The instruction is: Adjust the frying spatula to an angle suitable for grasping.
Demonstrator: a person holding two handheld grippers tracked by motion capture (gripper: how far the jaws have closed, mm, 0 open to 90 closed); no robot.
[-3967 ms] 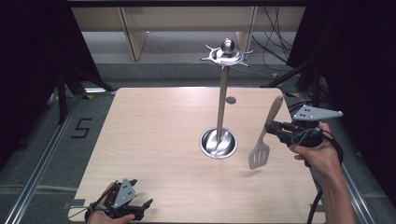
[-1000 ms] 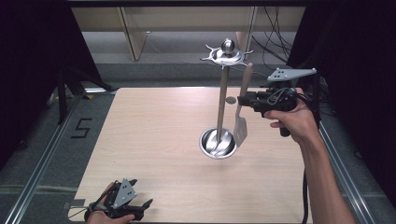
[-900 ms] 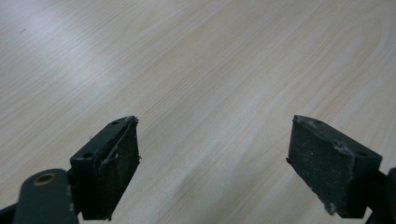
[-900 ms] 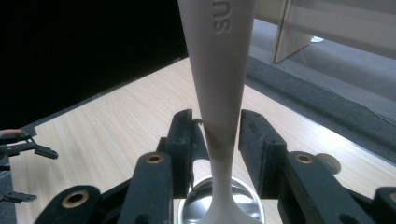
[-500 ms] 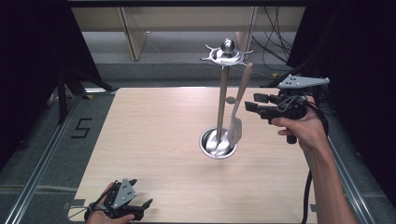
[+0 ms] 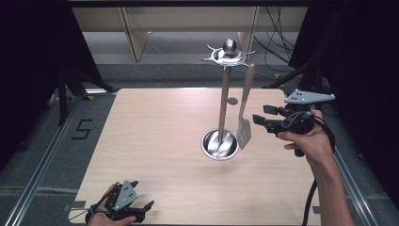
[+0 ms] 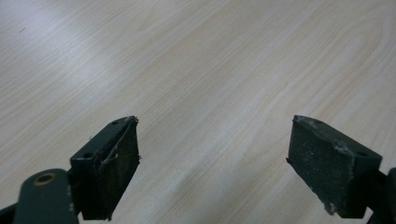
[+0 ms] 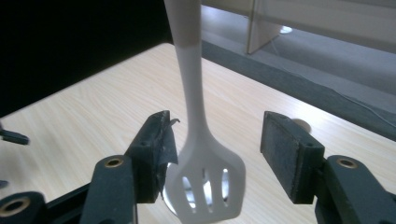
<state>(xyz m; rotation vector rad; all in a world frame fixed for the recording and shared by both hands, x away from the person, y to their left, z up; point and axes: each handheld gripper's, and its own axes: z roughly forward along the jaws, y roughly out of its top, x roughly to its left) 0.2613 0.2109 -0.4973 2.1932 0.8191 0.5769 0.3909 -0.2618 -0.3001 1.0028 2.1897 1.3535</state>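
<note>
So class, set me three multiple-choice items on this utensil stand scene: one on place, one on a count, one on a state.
1. Where does the slotted spatula hang?
A. From the stand
B. Flat on the table
C. In the left claw

2. How many slots does the spatula's blade have?
A. One
B. Three
C. Six

3. How is the right claw?
A. Clamped on the spatula
B. Open, jaws apart from the spatula
C. Shut on nothing

Key: 1 A, its handle top meets the stand's top disc in the high view. 2 B, the right gripper view shows three slots. 3 B, its jaws have just been opening, with gaps on both sides of the spatula between them.
</note>
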